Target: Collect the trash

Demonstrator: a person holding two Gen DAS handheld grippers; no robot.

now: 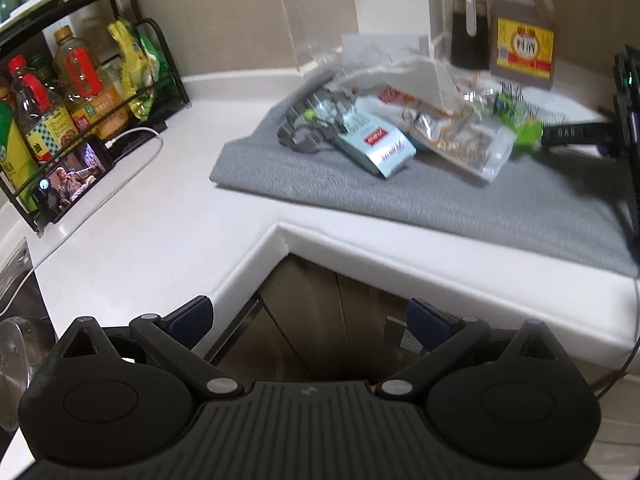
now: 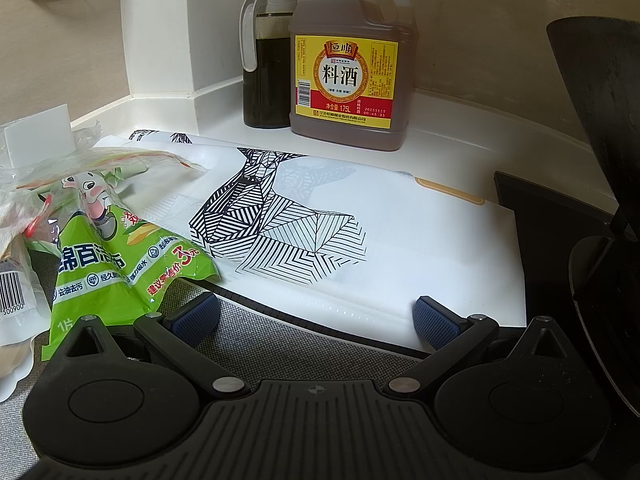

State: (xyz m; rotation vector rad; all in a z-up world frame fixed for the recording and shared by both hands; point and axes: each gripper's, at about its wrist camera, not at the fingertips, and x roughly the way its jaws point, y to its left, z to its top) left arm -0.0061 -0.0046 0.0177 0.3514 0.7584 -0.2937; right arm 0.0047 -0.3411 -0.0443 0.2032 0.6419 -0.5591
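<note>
Trash (image 1: 400, 120) lies in a loose heap on the grey mat (image 1: 440, 196), which covers the right wing of the white desk (image 1: 140, 220). Taking the mat as the landmark: the desk runs out to its left and wraps an inner corner just below its front edge. A black rack (image 1: 80, 92) of bottles stands well left of the mat against the wall, with a phone (image 1: 76, 180) propped at its foot. Behind the mat, a jug (image 2: 350, 60) of brown liquid with a yellow and red label stands on the desk, touching or just beside a dark dispenser (image 2: 266, 56) on its left. A white sheet (image 2: 320, 224) printed with black line art lies along the back of the mat. Within the heap, a white and gold packet (image 1: 460, 140) rests near the mat's middle, a pale blue carton (image 1: 372, 144) sits just left of it, and a green wrapper (image 2: 120, 256) lies at the right end, overlapping the sheet's left edge. Clear plastic and crumpled paper top the heap towards the wall.

The left tongs (image 1: 308, 320) hang off the desk, in front of its inner corner and well apart from the mat, spread wide and empty. The right tongs (image 2: 316, 316) sit low over the mat's right part, spread wide, with nothing between them; the left fingertip (image 2: 196, 318) is just beside the green wrapper.
</note>
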